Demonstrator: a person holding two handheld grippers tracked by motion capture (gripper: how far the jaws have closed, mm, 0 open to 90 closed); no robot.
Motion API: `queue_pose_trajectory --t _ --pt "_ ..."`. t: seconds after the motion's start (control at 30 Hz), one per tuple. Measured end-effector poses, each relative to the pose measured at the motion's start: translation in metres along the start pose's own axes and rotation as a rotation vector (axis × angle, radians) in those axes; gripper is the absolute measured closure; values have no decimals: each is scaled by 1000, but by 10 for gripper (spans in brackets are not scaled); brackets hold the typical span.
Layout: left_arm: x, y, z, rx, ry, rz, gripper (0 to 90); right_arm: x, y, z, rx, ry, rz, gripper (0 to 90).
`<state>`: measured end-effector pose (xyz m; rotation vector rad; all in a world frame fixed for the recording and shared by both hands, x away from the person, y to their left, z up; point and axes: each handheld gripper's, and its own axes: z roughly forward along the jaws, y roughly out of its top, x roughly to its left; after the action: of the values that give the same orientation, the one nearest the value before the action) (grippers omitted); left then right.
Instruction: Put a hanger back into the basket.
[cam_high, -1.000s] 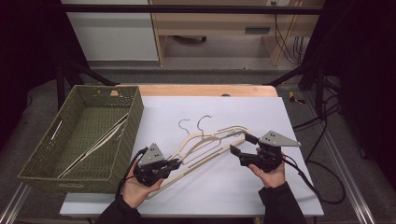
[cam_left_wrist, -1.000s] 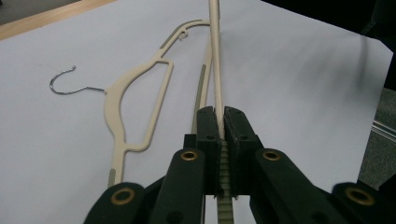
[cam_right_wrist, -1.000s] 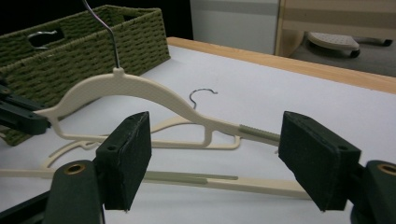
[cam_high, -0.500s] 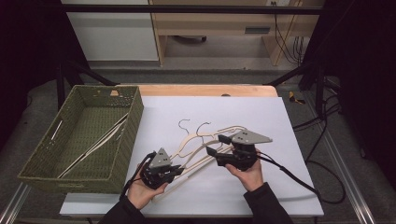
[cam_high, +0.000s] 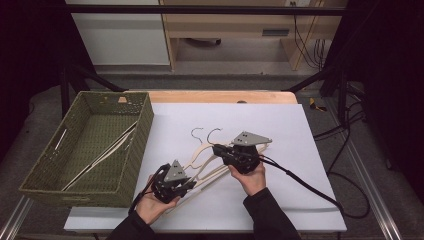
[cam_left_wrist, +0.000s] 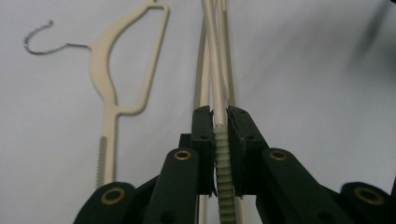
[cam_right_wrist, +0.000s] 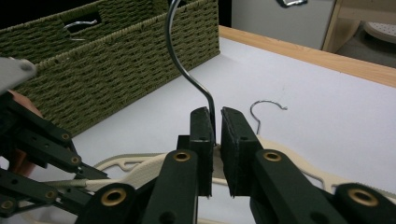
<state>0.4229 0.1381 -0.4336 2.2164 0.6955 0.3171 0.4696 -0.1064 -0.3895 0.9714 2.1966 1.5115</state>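
We see a cream hanger (cam_high: 207, 159) with a thin wire hook and a ribbed bar lying just right of the green wicker basket (cam_high: 131, 150) on the white sheet, a second hanger (cam_left_wrist: 119, 70) beside it. The left gripper (cam_left_wrist: 219, 119) has its jaws pressed together on the ribbed bar. The right gripper (cam_right_wrist: 215, 122) view alone shows its jaws nearly together about the hook's neck, the basket beyond.

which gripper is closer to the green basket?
Left. The left gripper sits just off the green basket near its front corner; the right gripper is farther out over the hangers.
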Motion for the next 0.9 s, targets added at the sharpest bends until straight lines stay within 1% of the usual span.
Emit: queue_pose_trajectory --t 0.03,0.07,0.1,0.13,0.17,0.2,0.23,0.27,0.3,0.33,0.4,0.47,0.57,0.67,0.73,0.77,0.83,0.9 --pt "0 0 0 -4 -8 2 814 0 0 -1 0 0 -2 841" --pt "0 1 1 7 -11 1 815 0 0 -1 2 1 -2 843" --pt "1 1 0 6 -21 -4 814 1 1 -2 1 0 2 844" --pt "1 2 0 -7 -29 -8 810 1 1 -3 3 2 -7 846" --pt "1 4 0 -19 -44 -11 797 1 1 -3 0 0 -5 850" --pt "1 6 0 -26 -58 -15 785 1 1 -4 -3 -2 -11 868" --pt "0 8 1 -35 -60 -17 767 2 1 -5 -11 -2 -17 884" --pt "-1 11 2 -37 -58 -10 743 3 2 -6 -9 -3 -19 884" --pt "-1 14 4 -38 -63 -6 730 3 1 -6 -6 -2 -25 884" --pt "-1 15 4 -41 -64 -6 725 3 1 -6 -9 -5 -21 883" --pt "-2 18 8 -38 -96 -19 757 2 1 -6 -1 2 -26 881" --pt "-4 20 11 -27 -66 -8 797 3 0 -5 2 0 -26 880" --pt "-3 20 11 -27 -78 -27 831 4 0 -7 2 -1 -29 876" --pt "-3 20 11 -30 -89 -67 850 6 1 -11 -9 -2 -34 824" --pt "-4 21 9 -36 -77 -80 864 7 3 -16 -21 3 -33 782" --pt "-5 22 8 -40 -69 -72 867 7 3 -18 -25 4 -40 754" --pt "-6 22 3 -66 -68 -86 867 8 3 -25 -40 -2 -50 704" --pt "-7 24 -1 -76 -58 -77 868 8 2 -32 -55 2 -47 650"
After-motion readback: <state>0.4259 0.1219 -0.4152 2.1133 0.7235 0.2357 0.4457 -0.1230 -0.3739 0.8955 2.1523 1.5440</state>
